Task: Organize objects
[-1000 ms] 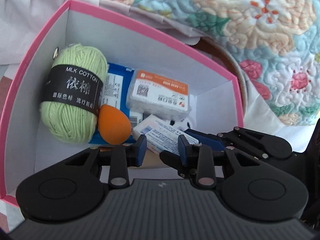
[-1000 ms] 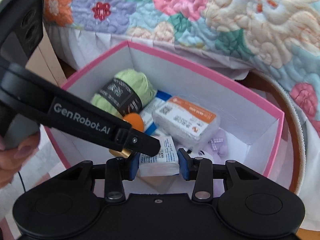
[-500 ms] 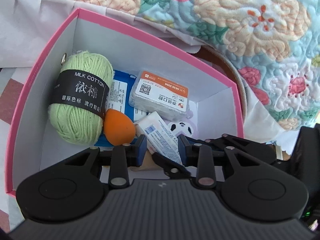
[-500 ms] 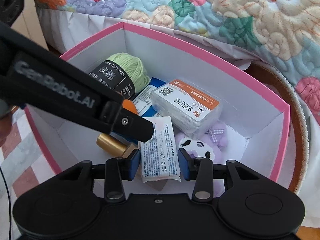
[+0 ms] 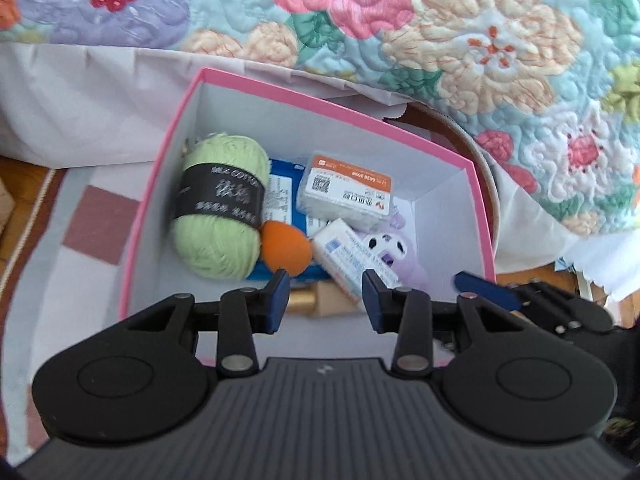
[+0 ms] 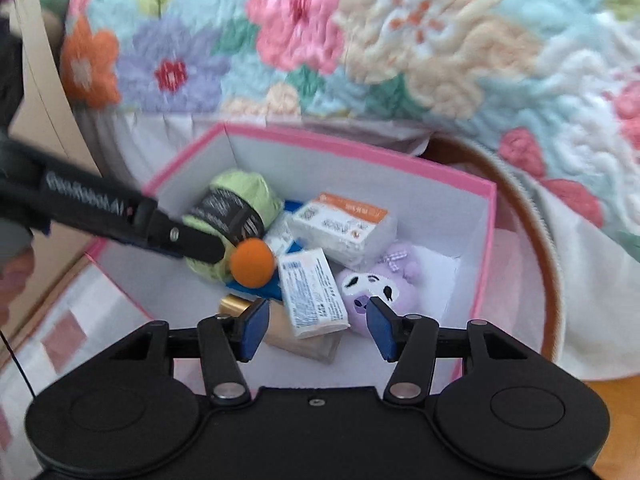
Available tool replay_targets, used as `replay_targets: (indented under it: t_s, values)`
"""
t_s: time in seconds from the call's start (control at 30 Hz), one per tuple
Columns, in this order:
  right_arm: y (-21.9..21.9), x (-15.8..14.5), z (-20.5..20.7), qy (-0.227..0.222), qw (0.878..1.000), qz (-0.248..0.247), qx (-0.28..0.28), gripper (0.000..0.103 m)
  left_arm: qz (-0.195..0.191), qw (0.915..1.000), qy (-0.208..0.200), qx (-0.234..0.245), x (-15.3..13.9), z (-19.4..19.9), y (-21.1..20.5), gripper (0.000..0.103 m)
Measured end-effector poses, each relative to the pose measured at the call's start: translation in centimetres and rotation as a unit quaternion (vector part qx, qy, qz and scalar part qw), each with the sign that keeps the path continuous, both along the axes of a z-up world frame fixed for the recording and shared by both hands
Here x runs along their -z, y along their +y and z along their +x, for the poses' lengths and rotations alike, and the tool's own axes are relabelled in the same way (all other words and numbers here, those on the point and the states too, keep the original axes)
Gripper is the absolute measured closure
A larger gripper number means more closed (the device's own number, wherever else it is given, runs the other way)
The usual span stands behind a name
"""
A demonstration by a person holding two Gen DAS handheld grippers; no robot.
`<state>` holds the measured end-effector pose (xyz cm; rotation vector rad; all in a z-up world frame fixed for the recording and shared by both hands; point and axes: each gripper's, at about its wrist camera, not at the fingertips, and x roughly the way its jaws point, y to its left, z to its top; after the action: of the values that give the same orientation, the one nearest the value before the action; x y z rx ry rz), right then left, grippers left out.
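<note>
A pink box (image 5: 320,100) with white walls holds a green yarn ball (image 5: 218,208), an orange sponge (image 5: 286,252), an orange-labelled white case (image 5: 346,190), a purple plush (image 5: 396,256) and a white packet (image 5: 348,260). My left gripper (image 5: 325,298) hovers over the box's near edge, jaws opening, with nothing between them. My right gripper (image 6: 318,326) is also opening above the near wall. The white packet (image 6: 312,292) lies loose below it on a gold-capped bottle (image 6: 304,340), and the pads do not touch it. The left gripper's finger (image 6: 192,242) reaches in from the left beside the sponge (image 6: 252,262).
A floral quilt (image 5: 440,40) hangs behind the box (image 6: 360,148). A round brown rim (image 6: 536,240) curves behind the box's right side. A chequered mat (image 5: 96,220) lies to the left. A person's hand (image 6: 12,280) shows at the far left.
The right gripper has let go of the white packet, which now lies in the box. Both grippers have drawn back and up, and their jaws stand wider.
</note>
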<state>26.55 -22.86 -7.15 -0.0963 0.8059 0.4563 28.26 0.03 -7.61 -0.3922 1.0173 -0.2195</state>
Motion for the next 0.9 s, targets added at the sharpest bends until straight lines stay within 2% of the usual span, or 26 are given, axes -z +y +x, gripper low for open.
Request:
replay_targets:
  t_s: [0.23,0.43,0.67,0.9]
  values:
    - [-0.5,-4.3,-4.5,-0.039,0.999,0.034,0.013,0.044,0.034,0.9994,-0.005,0.005,-3.9,-3.8,1.1,0.063]
    - [-0.8,-7.8,-8.2,-0.069,0.996,0.041,0.025,0.041,0.058,0.9979,-0.027,0.014,-8.2,-7.6,1.7,0.062]
    - [-0.4,-10.6,-12.0,-0.068,0.997,0.021,0.031,0.037,0.068,0.9964,-0.048,0.018,-11.1,-12.5,2.5,0.057]
    - [-0.5,-11.4,-15.2,-0.051,0.997,0.024,0.047,0.028,0.077,0.9954,-0.051,0.021,-12.2,-15.9,2.7,0.049]
